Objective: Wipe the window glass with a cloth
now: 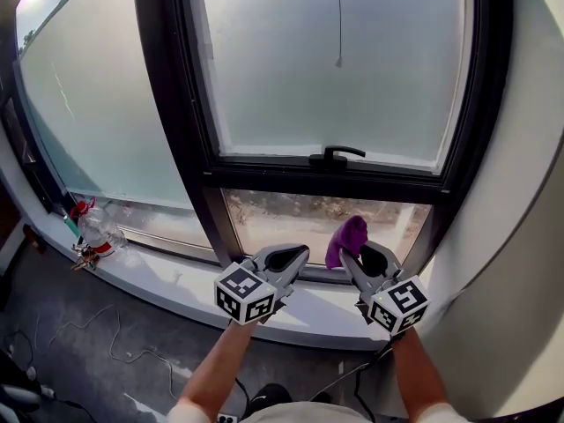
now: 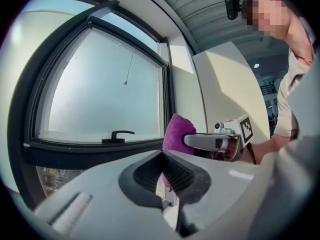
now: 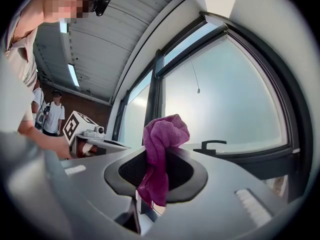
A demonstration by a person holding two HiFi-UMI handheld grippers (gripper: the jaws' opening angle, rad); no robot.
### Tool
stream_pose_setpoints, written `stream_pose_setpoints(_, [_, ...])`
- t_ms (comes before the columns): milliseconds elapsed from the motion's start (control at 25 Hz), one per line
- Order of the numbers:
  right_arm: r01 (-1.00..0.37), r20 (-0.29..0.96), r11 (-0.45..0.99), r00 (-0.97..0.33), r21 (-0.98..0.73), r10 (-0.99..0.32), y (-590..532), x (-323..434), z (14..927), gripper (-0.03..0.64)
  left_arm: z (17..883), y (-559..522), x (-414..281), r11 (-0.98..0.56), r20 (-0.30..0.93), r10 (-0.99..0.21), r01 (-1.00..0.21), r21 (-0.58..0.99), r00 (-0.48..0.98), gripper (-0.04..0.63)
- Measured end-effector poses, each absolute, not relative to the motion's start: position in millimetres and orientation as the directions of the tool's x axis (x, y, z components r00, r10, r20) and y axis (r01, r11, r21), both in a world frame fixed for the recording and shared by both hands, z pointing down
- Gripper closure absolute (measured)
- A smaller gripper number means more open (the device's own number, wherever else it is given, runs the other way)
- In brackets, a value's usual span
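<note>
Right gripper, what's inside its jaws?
A purple cloth, pinched in the right gripper. Its bunched top sticks out above; a tail hangs below. The squeezed part between the jaws is covered.

Your left gripper (image 2: 163, 159) sits closed, empty; beyond it your right gripper (image 2: 189, 141) clamps a purple cloth (image 2: 176, 130) before the window glass (image 2: 110, 94).

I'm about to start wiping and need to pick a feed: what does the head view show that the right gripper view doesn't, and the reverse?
Only the head view shows the sill, a clear bottle at its left end, the clear lower pane, and the left gripper and right gripper side by side. Only the right gripper view shows the grip itself, with the purple cloth clamped between the right gripper's jaws, plus a ceiling light and bystanders. Both show the cloth, the black window handle and the frosted glass.
</note>
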State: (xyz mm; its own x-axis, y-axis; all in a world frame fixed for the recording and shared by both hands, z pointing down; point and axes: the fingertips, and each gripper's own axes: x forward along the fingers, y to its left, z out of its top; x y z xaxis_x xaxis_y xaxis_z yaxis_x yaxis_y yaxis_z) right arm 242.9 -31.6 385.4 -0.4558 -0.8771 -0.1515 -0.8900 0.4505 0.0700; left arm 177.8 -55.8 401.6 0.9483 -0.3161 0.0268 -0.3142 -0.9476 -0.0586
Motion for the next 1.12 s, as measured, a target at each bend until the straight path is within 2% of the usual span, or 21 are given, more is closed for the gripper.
stream_pose_setpoints(240, [-0.903,-0.189,0.416,-0.428,0.102,-0.883,-61.9,259.2,368.0,0.502,379.4,-92.1,190.1,-0.948,-0.019,-0.298,-0.298,-0.111,0.954,0.595])
stream_pose_setpoints(440, [-0.916,-0.199,0.368,-0.395,0.159,-0.897,-106.5,244.5,356.0,0.502,364.5,-144.0,174.0,-0.953,-0.07,-0.264,-0.271,-0.133,0.962,0.595])
stream_pose_setpoints(600, [-0.93,-0.189,0.309,-0.346,0.201,-0.919,-155.1,218.1,331.0,0.502,346.7,-195.2,155.5,-0.963,-0.064,-0.192,-0.201,-0.177,0.979,0.595])
stream_pose_setpoints(760, [-0.958,-0.19,0.206,-0.244,0.198,-0.951,-196.9,207.3,311.3,0.502,328.2,-239.3,146.0,-0.974,-0.052,-0.101,-0.109,-0.199,0.994,0.595])
stream_pose_setpoints(960, [-0.978,-0.221,0.09,-0.131,0.188,-0.966,-230.6,217.7,298.4,0.502,305.9,-270.3,150.9,-0.969,-0.042,0.007,-0.004,-0.247,0.999,0.595])
stream_pose_setpoints(1120, [-0.979,-0.196,0.009,-0.05,0.206,-0.979,-232.8,232.1,295.6,0.501,301.4,-273.4,167.9,-0.969,-0.064,0.083,0.065,-0.238,0.995,0.595])
